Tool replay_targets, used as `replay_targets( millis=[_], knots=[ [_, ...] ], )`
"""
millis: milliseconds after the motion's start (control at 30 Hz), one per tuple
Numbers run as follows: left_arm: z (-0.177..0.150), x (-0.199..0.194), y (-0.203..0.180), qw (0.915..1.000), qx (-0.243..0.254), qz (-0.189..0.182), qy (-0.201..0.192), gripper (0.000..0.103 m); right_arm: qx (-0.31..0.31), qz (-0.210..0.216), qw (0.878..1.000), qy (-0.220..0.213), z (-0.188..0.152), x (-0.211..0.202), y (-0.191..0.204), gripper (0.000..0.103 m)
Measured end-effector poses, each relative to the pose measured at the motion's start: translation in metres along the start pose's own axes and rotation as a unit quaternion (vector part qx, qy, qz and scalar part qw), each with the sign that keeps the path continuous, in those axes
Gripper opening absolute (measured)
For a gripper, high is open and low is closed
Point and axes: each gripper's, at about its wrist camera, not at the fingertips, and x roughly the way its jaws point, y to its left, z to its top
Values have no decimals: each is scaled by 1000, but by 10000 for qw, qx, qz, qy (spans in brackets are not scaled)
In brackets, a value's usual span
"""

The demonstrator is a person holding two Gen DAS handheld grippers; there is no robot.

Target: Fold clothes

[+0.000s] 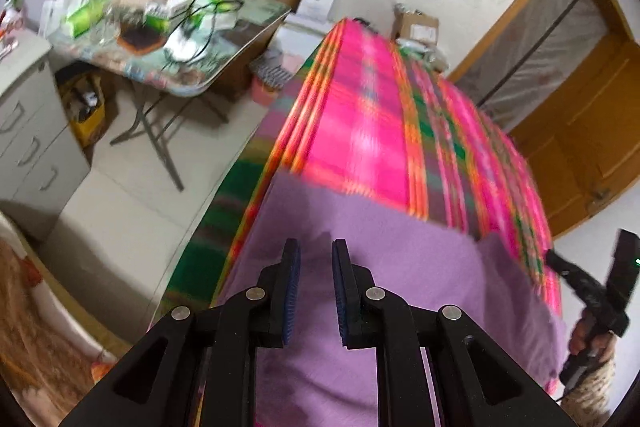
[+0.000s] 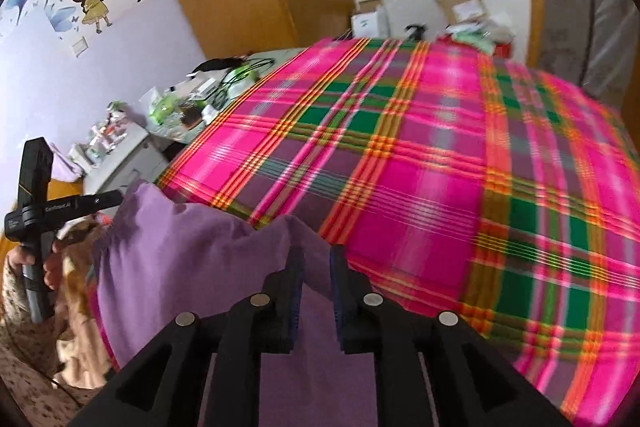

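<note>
Lining up for the next fold: purple garment (image 1: 400, 267) lies flat-ish on the near edge of the bed, on top of the pink/green plaid sheet (image 1: 372, 115), and part of it reaches the bed's near-left corner.

L gripper (image 1: 316, 255) hovers over the garment's left part. Its fingers are released, with a clear gap btwn the pads and nothing pinched; cloth shows only below them.

R gripper (image 2: 316, 255) is over the right part, fingers also apart. A raised peak of purple cloth stands right at the left fingertip and some fabric shows in the gap, but the pads don't look pressed on it, so I read it as let go, not grasped.

Both views are motion-blurred, so the fabric edges are approx. Can't tell the garment type (sleeves/legs not visible).

To do this step well, IMO:
- Flatten that peak first, else the crease gets baked into the fold.
- Pick matching corners w/ both grippers and pinch one layer edge only, not the sheet under it.
- Lift evenly and keep the edge taut btwn the hands.
- Lay it over so the edges line up.

Risk: grabbing the plaid sheet along w/ the cloth, or the garment sliding off the near edge.
</note>
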Motion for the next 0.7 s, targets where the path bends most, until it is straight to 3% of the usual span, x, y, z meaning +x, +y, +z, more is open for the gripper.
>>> replay_targets(
  millis=[100, 233, 433, 467, 533, 700],
  knots=[
    [11, 13, -14, 9998, 148, -68, 73, 17, -98, 224, 9994, 233, 5, 17, 2, 25],
    [18, 38, -30, 9990, 321, 15, 315, 17, -217, 448, 9976, 472, 8, 38, 7, 26],
    [25, 62, -18, 9983, 145, 228, 509, 17, -84, 709, 9945, 761, 14, 66, 1, 26],
    [26, 64, -15, 9983, 84, 219, 532, 17, -57, 783, 9941, 751, 14, 67, 0, 25],
    [27, 68, -13, 9982, 62, 226, 559, 17, -7, 947, 9930, 705, 16, 68, -4, 3],
    [28, 73, -12, 9978, 22, 282, 597, 17, -115, 778, 9963, 336, 20, 55, -8, 3]
  ],
)
